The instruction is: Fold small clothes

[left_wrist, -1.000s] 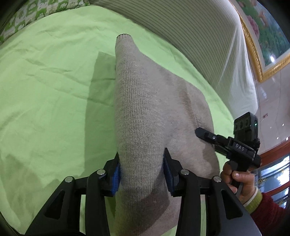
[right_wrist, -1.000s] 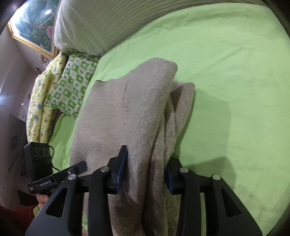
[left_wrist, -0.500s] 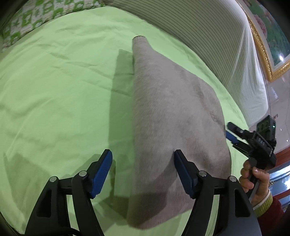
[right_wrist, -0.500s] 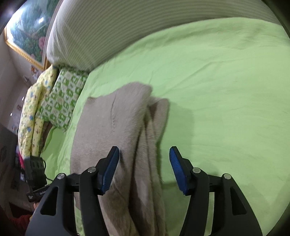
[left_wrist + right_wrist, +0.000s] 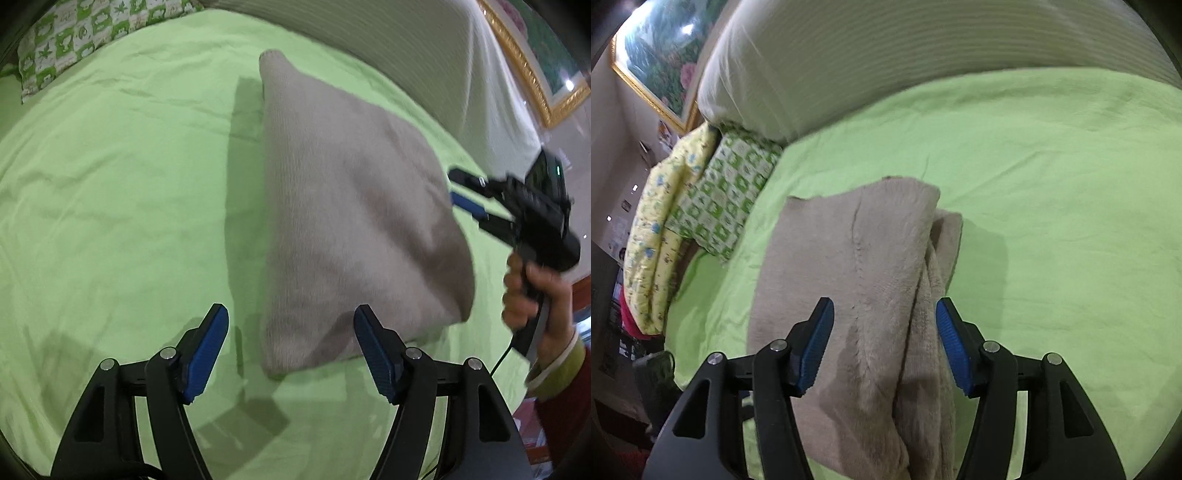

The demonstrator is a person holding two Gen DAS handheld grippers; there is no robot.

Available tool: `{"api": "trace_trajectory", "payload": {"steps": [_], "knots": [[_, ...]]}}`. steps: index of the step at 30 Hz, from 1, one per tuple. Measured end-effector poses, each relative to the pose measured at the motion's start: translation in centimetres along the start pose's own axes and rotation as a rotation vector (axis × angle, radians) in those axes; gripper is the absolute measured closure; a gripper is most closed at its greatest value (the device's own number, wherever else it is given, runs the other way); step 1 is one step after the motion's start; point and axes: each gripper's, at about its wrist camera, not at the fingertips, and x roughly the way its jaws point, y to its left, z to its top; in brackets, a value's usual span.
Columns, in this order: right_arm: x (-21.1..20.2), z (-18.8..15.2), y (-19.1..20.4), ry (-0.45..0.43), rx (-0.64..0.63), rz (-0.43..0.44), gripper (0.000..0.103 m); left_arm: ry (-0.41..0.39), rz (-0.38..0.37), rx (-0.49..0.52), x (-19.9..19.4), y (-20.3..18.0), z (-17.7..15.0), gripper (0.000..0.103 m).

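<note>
A beige knitted garment (image 5: 347, 206) lies folded on the green bedsheet (image 5: 110, 184). My left gripper (image 5: 291, 354) is open and empty, just short of the garment's near edge. My right gripper (image 5: 884, 343) is open, its blue pads apart above the garment (image 5: 864, 266), not holding it. In the left wrist view the right gripper (image 5: 469, 199) shows open at the garment's right side, held by a hand. The garment's folded layers stack at its right edge in the right wrist view.
A striped white bolster (image 5: 886, 66) lies along the far side of the bed. A green-patterned pillow (image 5: 727, 192) and a yellow quilt (image 5: 657, 236) sit at the left. A gold-framed picture (image 5: 532, 74) hangs beyond the bed.
Both grippers were shut on the garment a second ago. They have opened, let it drop onto the sheet, and pulled back from it.
</note>
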Motion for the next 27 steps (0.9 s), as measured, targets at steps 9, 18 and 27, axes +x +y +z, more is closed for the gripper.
{"api": "trace_trajectory", "payload": {"steps": [9, 18, 27], "knots": [[1.6, 2.8, -0.1, -0.013, -0.043, -0.018, 0.095, 0.040, 0.043, -0.006, 1.6, 0.4, -0.9, 0.032], [2.4, 1.4, -2.0, 0.031, -0.006, -0.034, 0.090, 0.057, 0.074, 0.031, 1.8, -0.4, -2.2, 0.032], [-4.6, -4.4, 0.7, -0.034, -0.050, 0.069, 0.085, 0.061, 0.080, 0.013, 1.7, -0.8, -2.8, 0.033]]}}
